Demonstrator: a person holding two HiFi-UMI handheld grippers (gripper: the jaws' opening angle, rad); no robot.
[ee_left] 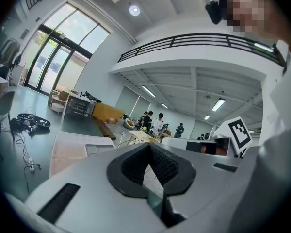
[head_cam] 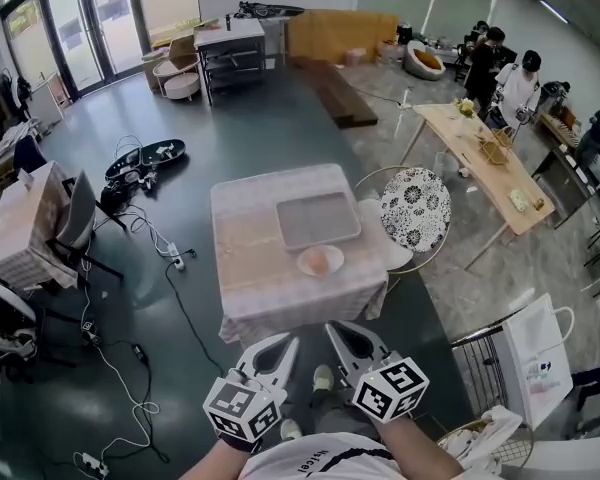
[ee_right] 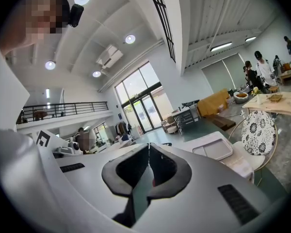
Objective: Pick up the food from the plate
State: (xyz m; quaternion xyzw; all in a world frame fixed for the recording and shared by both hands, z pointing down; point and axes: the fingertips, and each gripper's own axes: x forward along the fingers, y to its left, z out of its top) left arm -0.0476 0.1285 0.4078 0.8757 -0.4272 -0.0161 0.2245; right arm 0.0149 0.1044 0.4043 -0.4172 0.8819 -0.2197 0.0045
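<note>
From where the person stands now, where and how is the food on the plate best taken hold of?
Probably across its rounded middle, coming down from above on the near side. The food is a small round lump alone on a shallow plate by the near edge of the table, tray behind it, so the top is free. The right claw, shut, must open first.

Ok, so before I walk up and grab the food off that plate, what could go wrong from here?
1. The left tool and right tool are both shut and empty. Unless one opens before it reaches the round orange food, it may shove the food off the plate.
2. The plate sits on a tablecloth toward the table's right side, so a nudge could slide it.
3. A black cable trails across the floor left of the table and could trip you.
</note>
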